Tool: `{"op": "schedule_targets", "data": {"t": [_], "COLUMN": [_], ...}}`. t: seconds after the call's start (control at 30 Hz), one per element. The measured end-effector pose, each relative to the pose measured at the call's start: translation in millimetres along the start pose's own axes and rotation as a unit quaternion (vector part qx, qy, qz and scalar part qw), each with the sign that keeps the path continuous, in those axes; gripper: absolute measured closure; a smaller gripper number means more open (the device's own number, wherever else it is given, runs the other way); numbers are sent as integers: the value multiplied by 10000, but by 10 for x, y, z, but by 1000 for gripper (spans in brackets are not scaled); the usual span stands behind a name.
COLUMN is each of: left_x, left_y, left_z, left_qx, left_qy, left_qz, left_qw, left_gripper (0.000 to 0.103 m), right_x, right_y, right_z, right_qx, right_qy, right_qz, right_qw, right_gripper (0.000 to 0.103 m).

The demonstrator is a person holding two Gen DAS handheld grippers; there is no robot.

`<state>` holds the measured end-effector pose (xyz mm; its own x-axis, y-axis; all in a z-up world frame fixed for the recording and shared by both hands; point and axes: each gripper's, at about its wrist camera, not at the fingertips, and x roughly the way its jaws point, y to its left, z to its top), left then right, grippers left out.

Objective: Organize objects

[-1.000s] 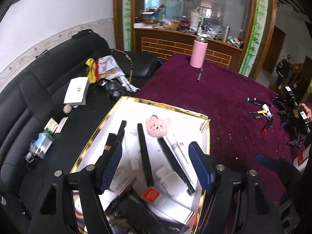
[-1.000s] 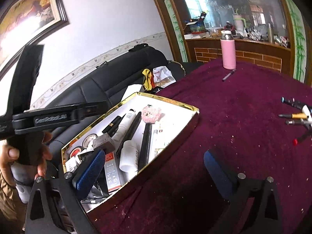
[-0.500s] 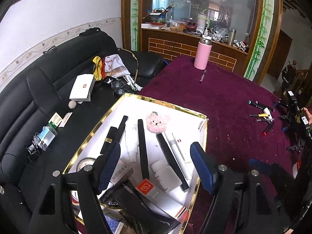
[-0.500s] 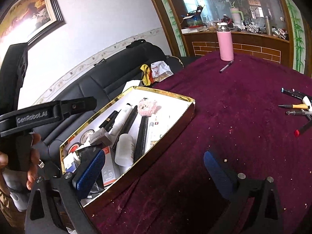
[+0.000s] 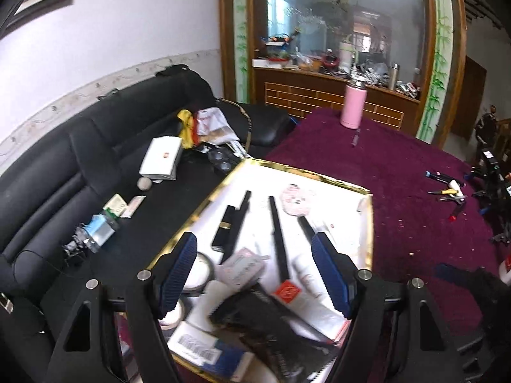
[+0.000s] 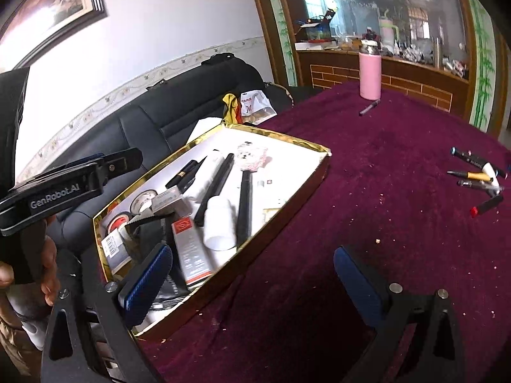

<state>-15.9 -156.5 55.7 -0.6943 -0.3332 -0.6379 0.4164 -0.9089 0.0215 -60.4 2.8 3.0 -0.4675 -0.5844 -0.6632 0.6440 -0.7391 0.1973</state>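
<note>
A gold-rimmed white box (image 5: pixel 370 223) lies at the left edge of the maroon tablecloth (image 6: pixel 399 223). It holds long black sticks (image 5: pixel 279 239), a pink bear patch (image 5: pixel 295 199), a white bottle (image 6: pixel 218 223), tape rolls (image 5: pixel 198 271) and small cartons. My left gripper (image 5: pixel 255 269) hangs open above the box's near half, with nothing between its blue pads. My right gripper (image 6: pixel 252 282) is open too, straddling the box's near right wall (image 6: pixel 274 223) without holding anything. A cluster of pens (image 6: pixel 479 178) lies on the cloth at the far right.
A pink flask (image 6: pixel 370 73) stands at the table's far end with one pen (image 6: pixel 369 107) beside it. A black sofa (image 5: pixel 95 159) strewn with a white carton, bags and a bottle runs along the box's left side. A hand (image 6: pixel 48 274) grips the left tool's handle.
Both grippers drew back toward the box's near end, so more of its near contents show. The jaws stayed open and nothing was picked up.
</note>
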Motion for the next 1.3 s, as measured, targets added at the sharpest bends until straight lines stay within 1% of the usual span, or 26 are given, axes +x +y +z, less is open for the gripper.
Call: {"op": "schedule_targets", "data": {"t": [0.13,0.3,0.37,0.5,0.67,1.17,1.3], "left_x": [-73,-108,-112,-93,-67,-55,-78], "left_y": [200,358,381,407,413,391,381], "left_z": [-63,-129,-155,-208,-254,-295,-316], "left_qx": [-113,-117,-87,-44,-20,43,71], "left_qy": [-159,-103,-72,2,113,197,152], "left_qz": [175,130,197,233,173,149,112], "left_qw": [9997,9998,9997,9997,9998,9997,9998], "left_gripper": [22,22,22,22,22,22,22], "right_x": [6,29,48,82,106,126,122], "right_y": [216,418,471,494,452,521,517], "right_z": [-1,3,4,-9,-17,-17,-24], "right_qx": [-167,-294,-305,-208,2,-98,-78], "right_qy": [43,70,91,198,284,340,345], "right_qz": [-105,-208,-305,-366,-387,-427,-433], "right_qw": [9998,9993,9990,9989,9988,9985,9984], "right_gripper": [0,0,0,0,0,0,0]}}
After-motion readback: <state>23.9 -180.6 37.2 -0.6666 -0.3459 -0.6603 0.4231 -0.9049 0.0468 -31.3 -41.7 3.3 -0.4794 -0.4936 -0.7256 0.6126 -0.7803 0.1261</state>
